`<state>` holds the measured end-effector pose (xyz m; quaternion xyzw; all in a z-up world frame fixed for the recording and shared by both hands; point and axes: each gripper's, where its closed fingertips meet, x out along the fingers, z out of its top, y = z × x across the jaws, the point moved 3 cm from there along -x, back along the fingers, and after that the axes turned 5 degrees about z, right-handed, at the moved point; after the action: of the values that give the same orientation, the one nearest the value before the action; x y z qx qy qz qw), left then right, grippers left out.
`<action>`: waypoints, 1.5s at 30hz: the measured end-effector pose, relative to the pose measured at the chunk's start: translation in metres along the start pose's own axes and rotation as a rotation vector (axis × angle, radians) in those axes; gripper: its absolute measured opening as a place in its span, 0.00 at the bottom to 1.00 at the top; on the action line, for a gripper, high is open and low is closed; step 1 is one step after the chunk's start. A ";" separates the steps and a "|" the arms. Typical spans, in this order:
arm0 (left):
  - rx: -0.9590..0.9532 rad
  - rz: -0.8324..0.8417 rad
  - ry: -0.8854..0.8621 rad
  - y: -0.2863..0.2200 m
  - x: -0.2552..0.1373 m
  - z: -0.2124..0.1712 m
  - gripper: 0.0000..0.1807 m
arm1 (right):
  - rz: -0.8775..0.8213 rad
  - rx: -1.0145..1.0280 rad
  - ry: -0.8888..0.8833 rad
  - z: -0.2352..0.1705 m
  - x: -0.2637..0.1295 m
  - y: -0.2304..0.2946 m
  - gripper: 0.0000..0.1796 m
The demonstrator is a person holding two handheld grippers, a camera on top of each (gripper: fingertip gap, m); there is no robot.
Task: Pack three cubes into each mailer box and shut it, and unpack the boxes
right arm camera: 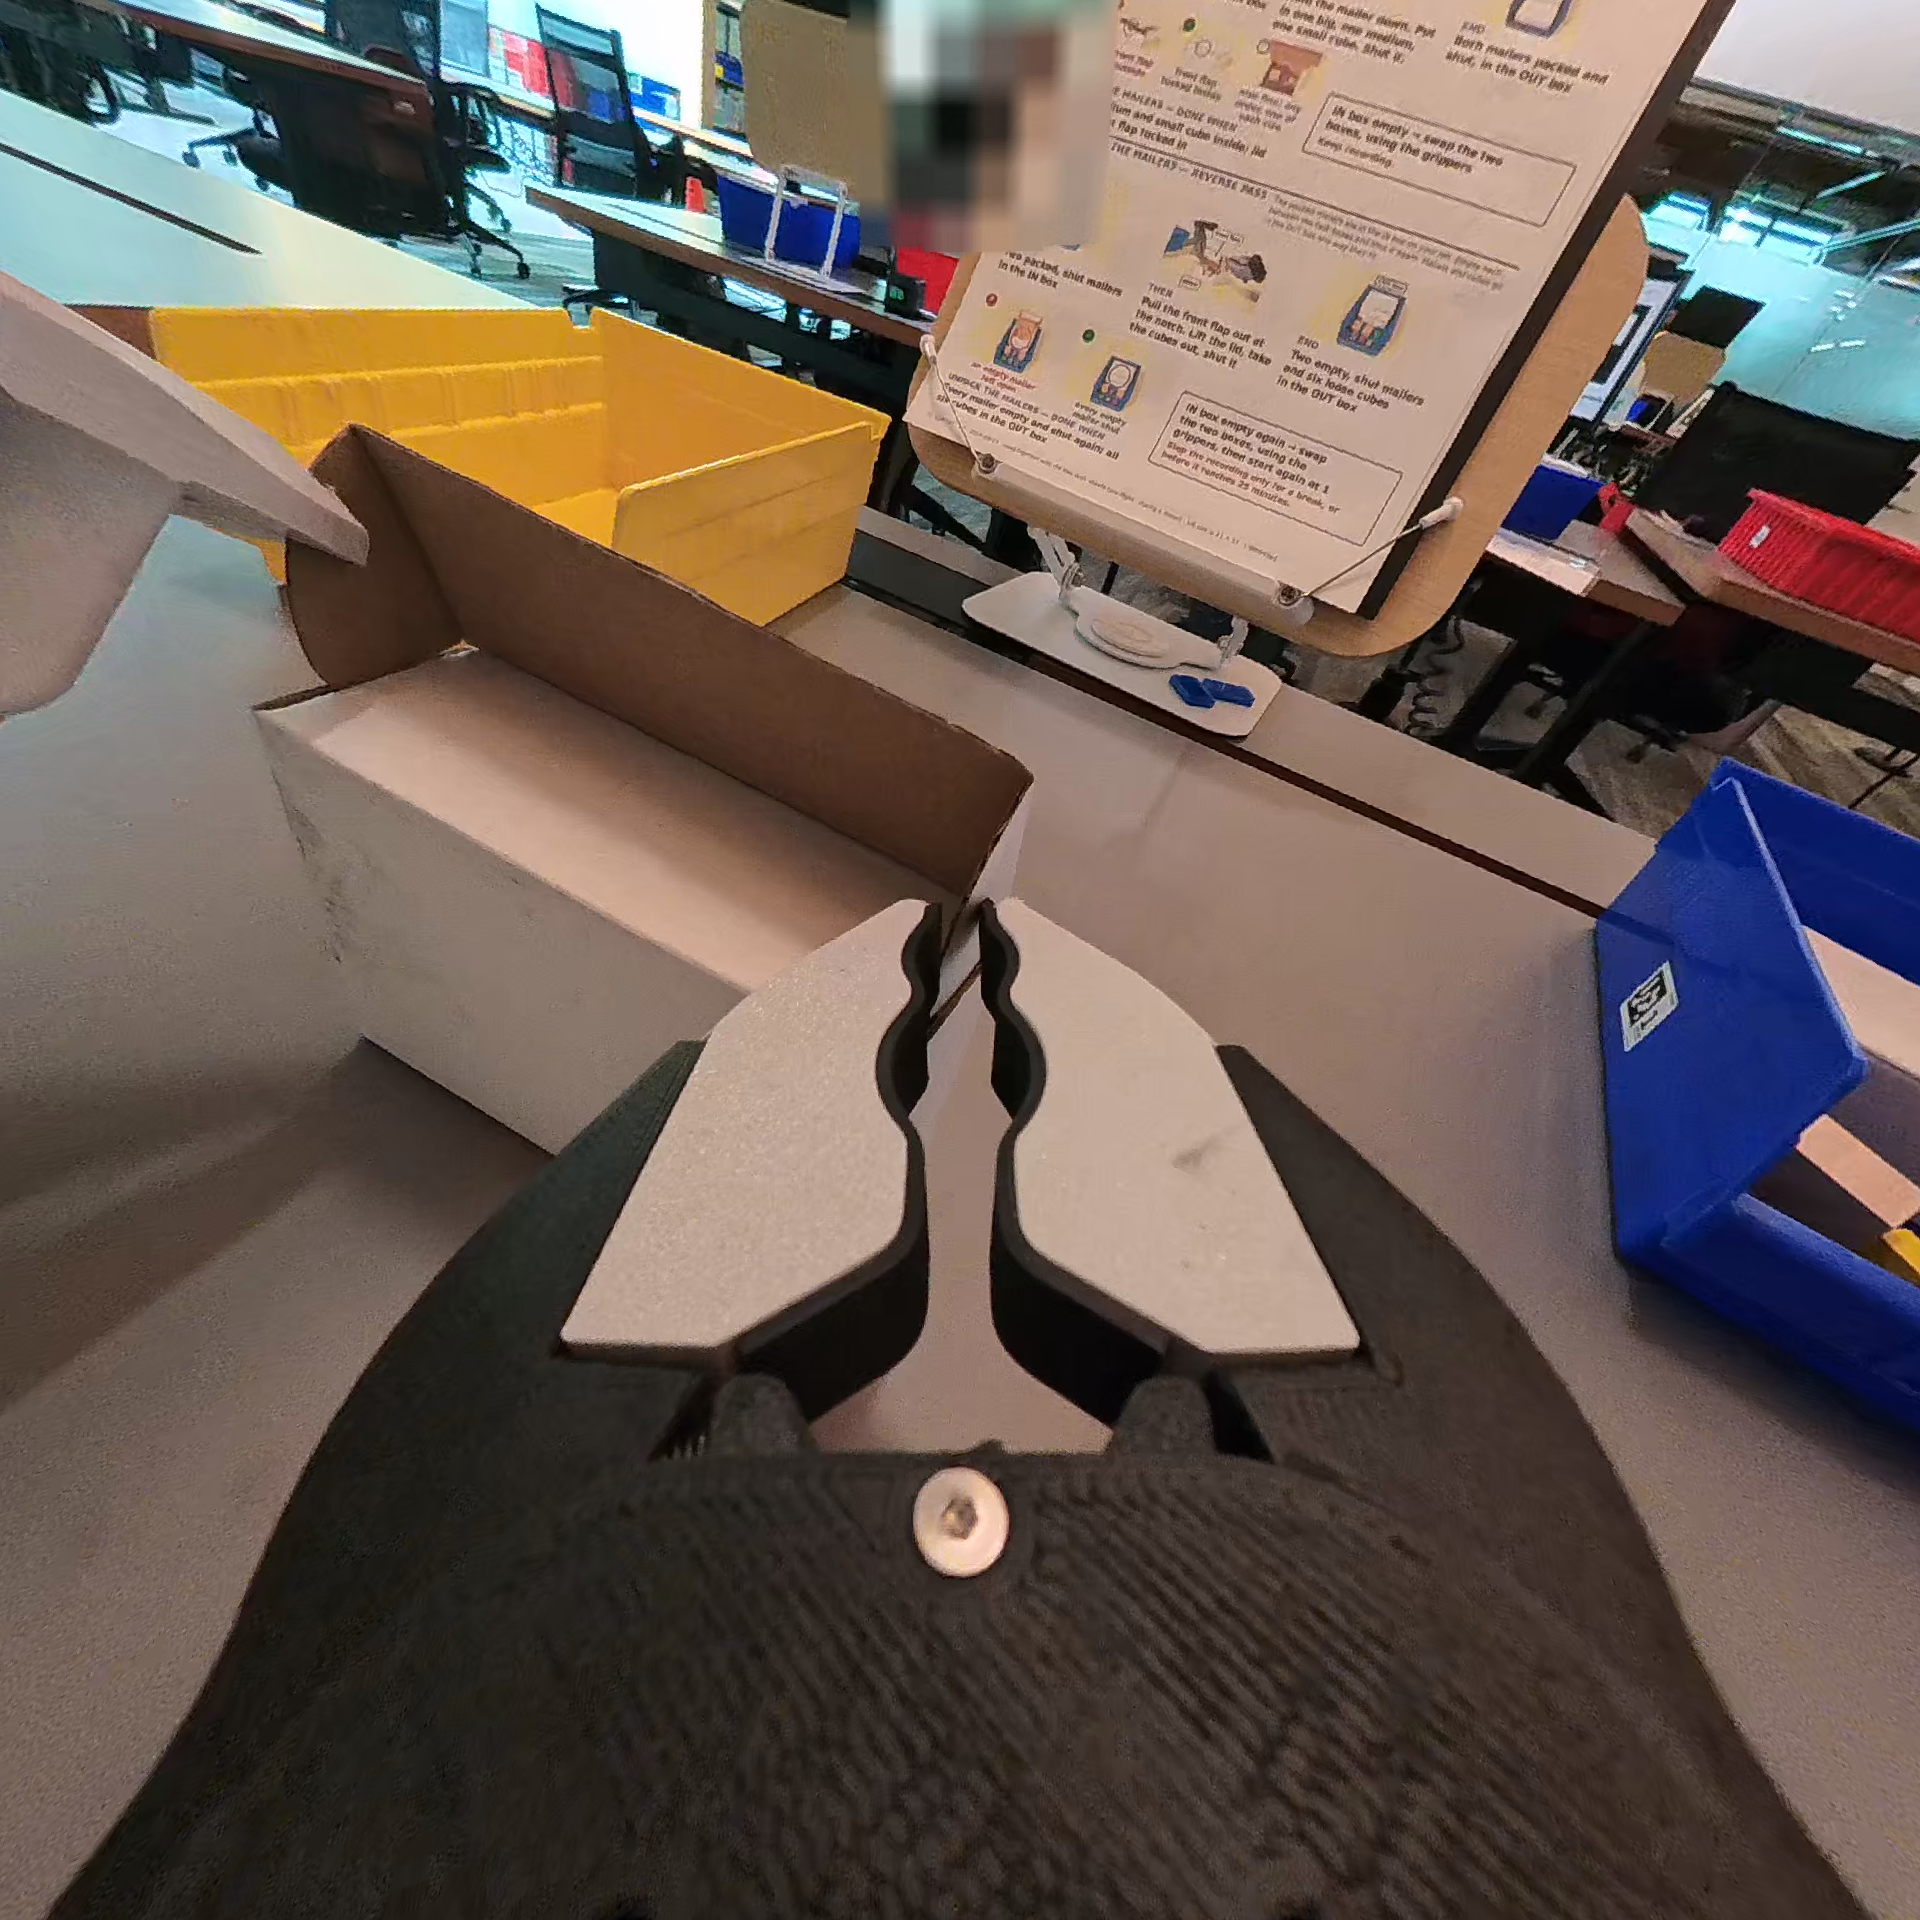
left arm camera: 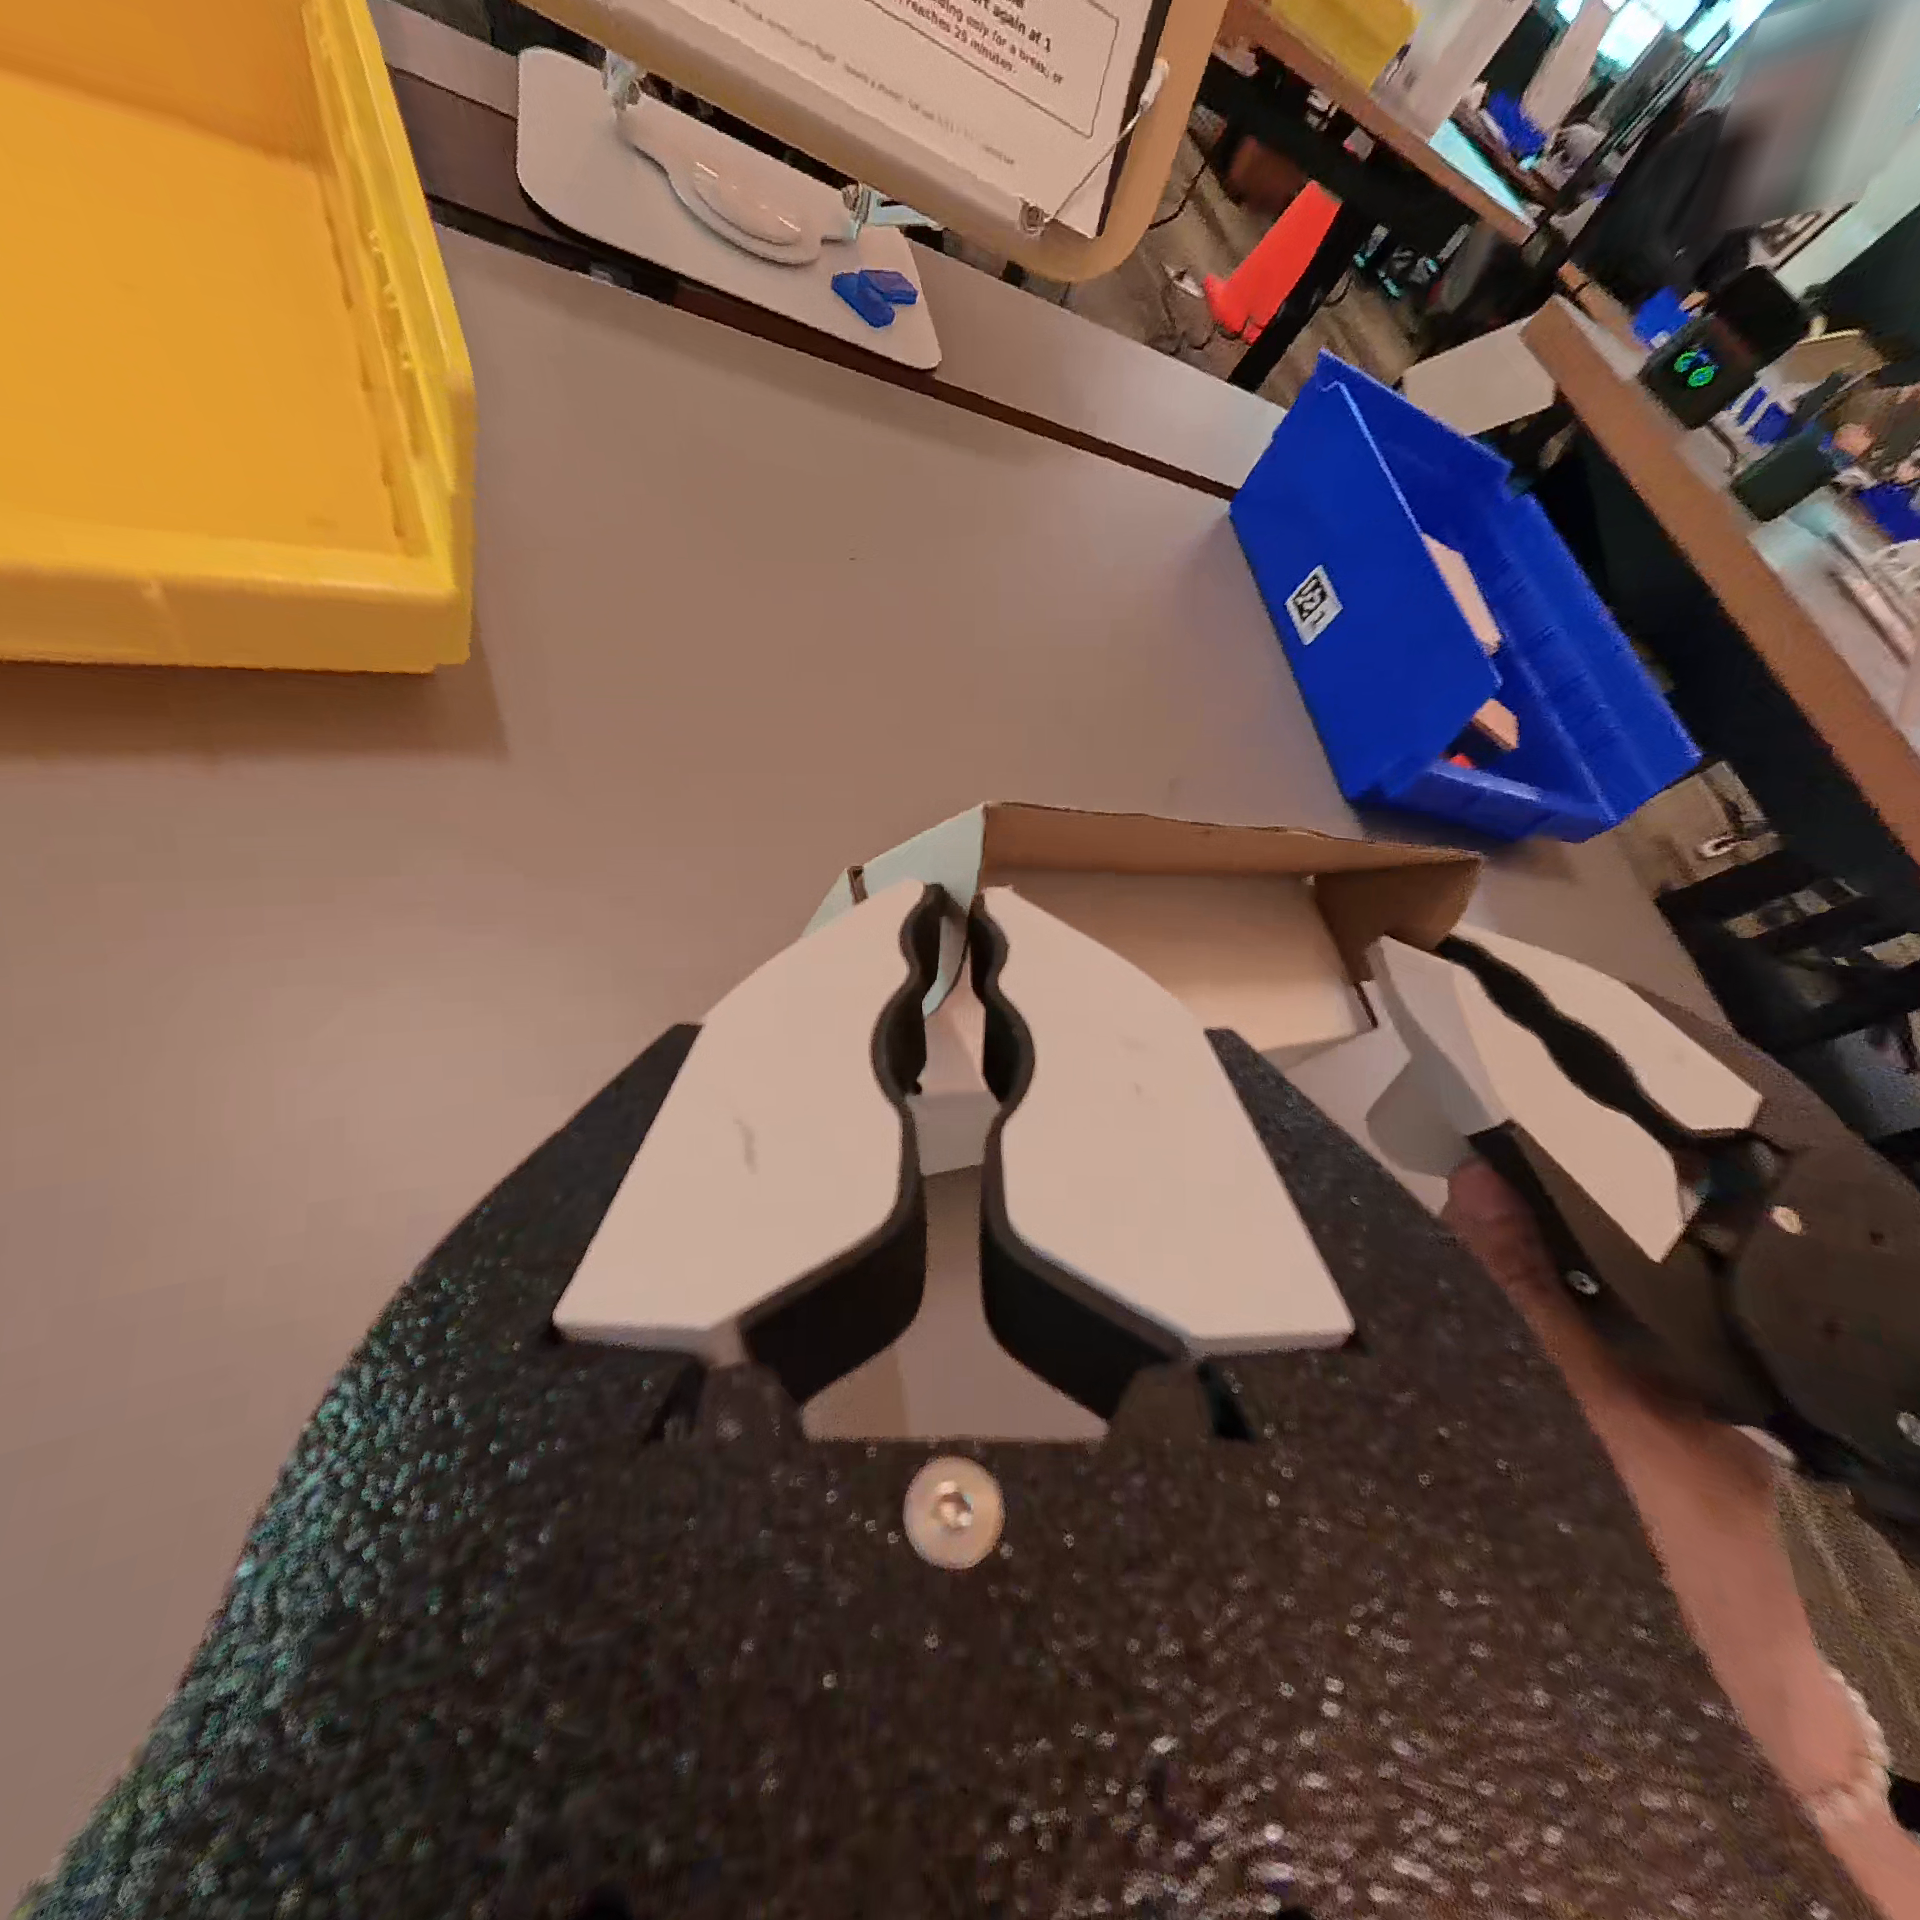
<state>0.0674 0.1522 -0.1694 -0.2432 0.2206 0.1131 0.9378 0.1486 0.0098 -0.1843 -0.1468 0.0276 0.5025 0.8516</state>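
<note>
— Two grippers were on one mailer box (right arm camera: 582, 831), weren't they?

— Yes. The left gripper (left arm camera: 954, 925) had its fingers (left arm camera: 790, 1101) drawn narrow, pinching a white cardboard flap at the box's left end. The right gripper (right arm camera: 961, 935) was likewise nearly closed, its fingers (right arm camera: 1132, 1132) nipping the thin edge of the box's right-hand corner, where the brown lid meets the white wall.

— And the box itself?

— It sat on the grey counter (left arm camera: 727, 623), white outside, brown inside, lid standing partly up. Whether any cubes lay in it, I could not tell.

— How many bins?

— Two. One yellow bin (left arm camera: 208, 364) stood beyond the box to the left, one blue bin (left arm camera: 1455, 623) well apart to the right, with pale flat pieces inside it.

— Anything else?

— One instruction sheet on a stand (right arm camera: 1278, 312) at the counter's far edge, with two small blue pieces (right arm camera: 1210, 691) on its base. A bare forearm (left arm camera: 1662, 1507) showed behind the right gripper in the left wrist view.
</note>
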 end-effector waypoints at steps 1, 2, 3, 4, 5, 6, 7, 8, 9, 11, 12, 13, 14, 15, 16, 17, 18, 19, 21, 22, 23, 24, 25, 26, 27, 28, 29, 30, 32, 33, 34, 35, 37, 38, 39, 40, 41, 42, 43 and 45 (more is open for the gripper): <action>0.009 0.005 0.008 0.001 0.000 0.000 0.02 | 0.001 0.001 0.000 0.000 0.000 0.000 0.04; 0.039 0.021 0.007 0.002 0.000 0.000 0.02 | 0.010 0.000 -0.004 0.000 0.001 0.001 0.04; 0.073 0.035 0.004 0.002 0.000 0.000 0.02 | 0.012 0.001 -0.005 0.001 0.001 0.001 0.04; 0.104 0.049 0.002 0.002 0.000 0.000 0.02 | 0.010 -0.003 -0.003 0.001 0.001 0.001 0.04; 0.128 0.062 -0.007 0.002 -0.001 -0.001 0.02 | 0.009 -0.013 -0.004 0.001 0.001 0.002 0.04; 0.148 0.071 -0.019 0.002 -0.001 -0.002 0.02 | 0.008 -0.023 -0.007 0.000 0.001 0.002 0.04; 0.178 0.084 -0.032 0.002 -0.001 -0.003 0.02 | 0.009 -0.029 -0.011 0.000 0.000 0.002 0.04; 0.207 0.100 -0.042 0.002 -0.002 -0.005 0.01 | 0.011 -0.033 -0.013 -0.001 0.000 0.002 0.04; 0.232 0.118 -0.047 0.002 -0.002 -0.008 0.01 | 0.012 -0.038 -0.008 -0.002 -0.001 0.002 0.04; 0.256 0.135 -0.075 0.003 -0.002 -0.012 0.01 | 0.008 -0.058 0.003 -0.005 -0.001 0.003 0.04; 0.261 0.137 -0.085 0.003 -0.003 -0.014 0.01 | 0.004 -0.072 0.004 -0.006 -0.001 0.004 0.03; 0.272 0.142 -0.091 0.004 -0.004 -0.015 0.01 | 0.003 -0.080 0.009 -0.008 -0.001 0.004 0.03; 0.289 0.150 -0.096 0.004 -0.003 -0.016 0.01 | 0.004 -0.084 0.012 -0.009 -0.001 0.005 0.03; 0.311 0.164 -0.095 0.004 -0.003 -0.018 0.01 | 0.007 -0.086 0.014 -0.010 -0.001 0.005 0.03; 0.332 0.178 -0.098 0.005 -0.003 -0.020 0.01 | 0.012 -0.085 0.010 -0.011 -0.001 0.005 0.03; 0.351 0.189 -0.104 0.005 -0.004 -0.021 0.01 | 0.023 -0.080 0.005 -0.011 -0.002 0.005 0.03; 0.361 0.196 -0.112 0.004 -0.004 -0.022 0.01 | 0.041 -0.079 0.003 -0.011 -0.003 0.005 0.04; 0.362 0.198 -0.121 0.004 -0.005 -0.023 0.01 | 0.064 -0.086 0.004 -0.011 -0.004 0.005 0.04; 0.358 0.199 -0.139 0.004 -0.005 -0.024 0.01 | 0.113 -0.090 -0.010 -0.005 -0.010 0.005 0.03; 0.359 0.202 -0.149 0.004 -0.004 -0.024 0.01 | 0.129 -0.087 -0.054 0.004 -0.015 0.004 0.02; 0.362 0.203 -0.155 0.005 -0.004 -0.024 0.01 | 0.144 -0.093 -0.106 0.015 -0.020 0.002 0.01; 0.361 0.200 -0.155 0.004 -0.003 -0.025 0.01 | 0.151 -0.109 -0.139 0.025 -0.025 0.000 0.00; 0.359 0.205 -0.151 0.005 -0.001 -0.026 0.01 | 0.129 -0.126 -0.146 0.031 -0.027 -0.006 0.00; 0.365 0.212 -0.146 0.005 0.000 -0.027 0.01 | 0.099 -0.158 -0.135 0.035 -0.026 -0.013 0.00; 0.369 0.220 -0.138 0.006 0.002 -0.028 0.01 | 0.085 -0.205 -0.116 0.037 -0.024 -0.017 0.00; 0.370 0.221 -0.133 0.006 0.003 -0.030 0.01 | 0.108 -0.262 -0.095 0.037 -0.021 -0.016 0.00; 0.368 0.211 -0.140 0.005 0.003 -0.031 0.01 | 0.141 -0.320 -0.055 0.035 -0.017 -0.012 0.00; 0.364 0.199 -0.143 0.003 0.003 -0.031 0.01 | 0.156 -0.381 -0.002 0.030 -0.012 -0.009 0.00; 0.373 0.182 -0.149 0.001 0.002 -0.033 0.02 | 0.089 -0.515 0.051 0.027 -0.006 -0.010 0.00; 0.384 0.181 -0.153 0.001 0.002 -0.033 0.02 | 0.053 -0.588 0.064 0.028 -0.004 -0.011 0.00; 0.399 0.176 -0.156 0.001 0.001 -0.034 0.02 | 0.031 -0.666 0.082 0.028 -0.003 -0.010 0.00; 0.425 0.165 -0.159 0.001 0.001 -0.034 0.02 | 0.017 -0.734 0.111 0.027 -0.002 -0.008 0.00; 0.536 0.121 -0.159 0.003 -0.003 -0.035 0.03 | 0.039 -0.797 0.207 0.019 0.001 -0.004 0.00; 0.613 0.082 -0.153 0.003 -0.007 -0.036 0.04 | 0.081 -0.795 0.266 0.010 0.001 0.000 0.00; 0.681 0.049 -0.152 0.004 -0.012 -0.035 0.05 | 0.111 -0.787 0.310 0.001 0.002 0.003 0.00; 0.722 0.036 -0.162 0.005 -0.018 -0.031 0.06 | 0.099 -0.805 0.289 0.000 0.003 0.004 0.00; 0.749 0.028 -0.189 0.005 -0.024 -0.024 0.06 | 0.092 -0.836 0.267 0.000 0.002 0.004 0.00; 0.775 0.019 -0.228 0.003 -0.030 -0.015 0.05 | 0.084 -0.848 0.251 0.000 0.001 0.004 0.00; 0.813 0.017 -0.269 0.000 -0.034 -0.006 0.02 | 0.078 -0.843 0.241 0.000 0.002 0.004 0.00; 0.930 0.039 -0.319 -0.002 -0.033 0.007 0.00 | 0.076 -0.843 0.239 0.000 0.002 0.004 0.00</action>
<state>0.0410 0.1505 -0.1479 0.2258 0.1056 0.0559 0.9668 0.1463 0.0136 -0.1854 -0.5375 -0.0761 0.4801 0.6891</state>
